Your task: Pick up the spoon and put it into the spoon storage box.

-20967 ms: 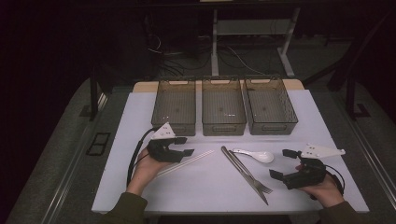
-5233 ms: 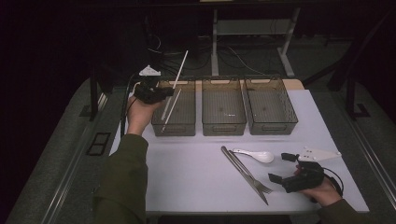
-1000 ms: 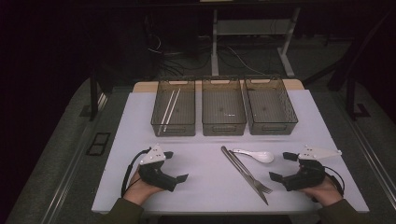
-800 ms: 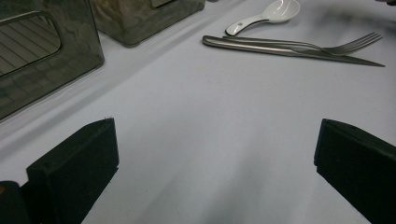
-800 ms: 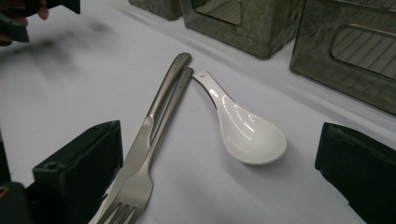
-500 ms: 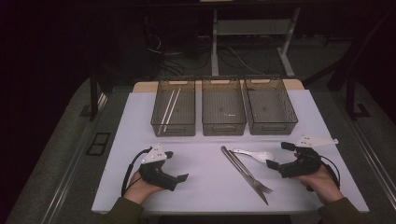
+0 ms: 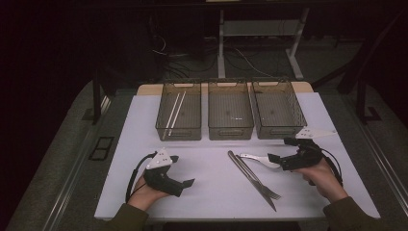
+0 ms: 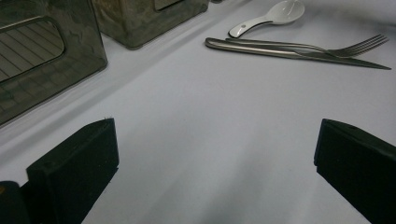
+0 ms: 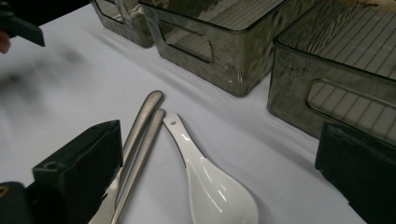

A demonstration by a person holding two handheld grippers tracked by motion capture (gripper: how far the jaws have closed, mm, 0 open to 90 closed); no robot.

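We are seeing white glossy spoon (image 9: 210,186) lying on matte white table (image 7: 211,178), bowl between wide-spread jaws of right gripper (image 7: 281,159) — nothing gripped. Brushed-metal knife (image 7: 250,178) and fork (image 7: 260,179) lying just beside spoon. Left gripper (image 7: 185,185) resting, jaws apart. Smoked ribbed bins (image 7: 231,109) standing behind — chopsticks (image 7: 174,108) lying in leftmost.

Your white spoon's (image 7: 257,159) bowl hidden behind your right gripper (image 7: 285,153) from above, fork (image 9: 122,179) tines cut off at the right gripper view's bottom edge, your other gripper (image 9: 18,25) blurred and cropped at its top left corner.
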